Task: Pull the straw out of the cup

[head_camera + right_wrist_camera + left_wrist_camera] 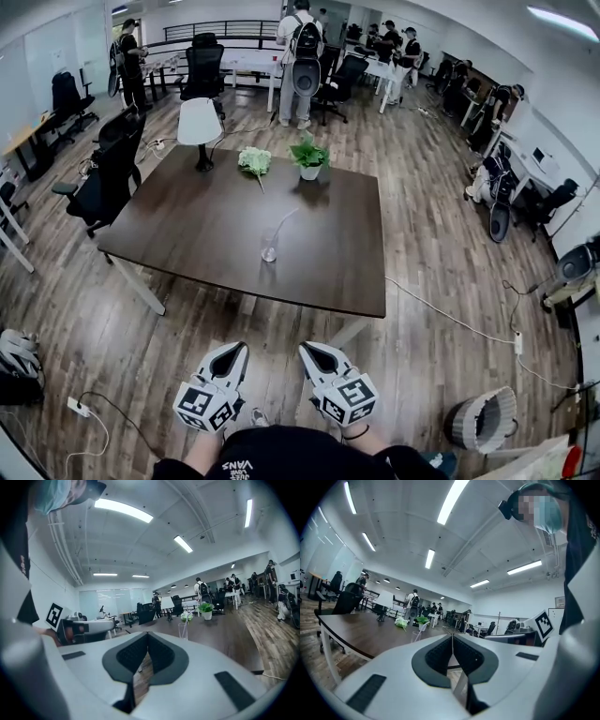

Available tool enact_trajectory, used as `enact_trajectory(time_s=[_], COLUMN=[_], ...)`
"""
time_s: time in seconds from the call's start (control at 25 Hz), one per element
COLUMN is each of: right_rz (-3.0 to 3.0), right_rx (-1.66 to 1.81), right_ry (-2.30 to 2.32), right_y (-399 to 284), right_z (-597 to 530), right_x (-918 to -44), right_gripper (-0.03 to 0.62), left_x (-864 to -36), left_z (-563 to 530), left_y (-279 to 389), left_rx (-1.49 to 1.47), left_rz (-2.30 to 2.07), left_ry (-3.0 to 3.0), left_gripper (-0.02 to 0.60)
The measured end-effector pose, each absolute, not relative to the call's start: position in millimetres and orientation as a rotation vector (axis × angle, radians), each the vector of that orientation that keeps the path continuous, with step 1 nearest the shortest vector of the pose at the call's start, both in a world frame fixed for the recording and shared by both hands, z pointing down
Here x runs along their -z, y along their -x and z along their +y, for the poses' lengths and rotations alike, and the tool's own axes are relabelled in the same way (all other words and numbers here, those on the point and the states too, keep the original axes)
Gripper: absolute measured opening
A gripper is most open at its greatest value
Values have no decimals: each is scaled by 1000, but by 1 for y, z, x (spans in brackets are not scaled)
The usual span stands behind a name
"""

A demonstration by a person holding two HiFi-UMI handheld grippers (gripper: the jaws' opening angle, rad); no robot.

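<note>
Two tools are held side by side over the wooden floor (112, 319), short of the near edge of the tabletop (187, 225) and touching nothing.

The left tool (240, 349) has its jaws closed fully together, with nothing between them.

At the middle of the far edge lies a green leafy bunch (254, 161).

The clear cup (269, 249) stands upright between the tabletop's centre and its near edge, well apart from both tools. The straw (283, 223) is inside the cup, and its upper end leans toward the far right corner.

The right tool (306, 349) also has its pads meeting at the tips and grips nothing.

A potted plant (309, 156) stands just right of the leafy bunch on the far edge.
</note>
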State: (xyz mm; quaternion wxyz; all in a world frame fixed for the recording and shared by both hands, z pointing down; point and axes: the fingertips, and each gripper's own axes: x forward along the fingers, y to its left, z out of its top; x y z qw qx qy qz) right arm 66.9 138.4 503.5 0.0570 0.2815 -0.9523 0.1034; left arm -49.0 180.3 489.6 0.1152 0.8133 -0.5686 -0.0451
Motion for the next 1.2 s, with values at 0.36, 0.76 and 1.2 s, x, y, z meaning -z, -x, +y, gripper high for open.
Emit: enact_trajectory(time_s=[0.36,0.76,1.2], right_rz=[-2859,-2847,-2866], right_rx=[-324,-319,-322], right_ry=[-943,-923,-845], right_y=[-47,-35,-19], right_z=[129,96,33], right_x=[-507,-511,-515], right_gripper=[17,17,17], left_x=[-497,-504,-505], left_z=[164,132,70], left_y=[70,78,84], left_rx=[117,116,102], left_rz=[-1582,-1575,-1607], left_ry=[-2434,-2411,-2392], left_gripper=[18,18,18])
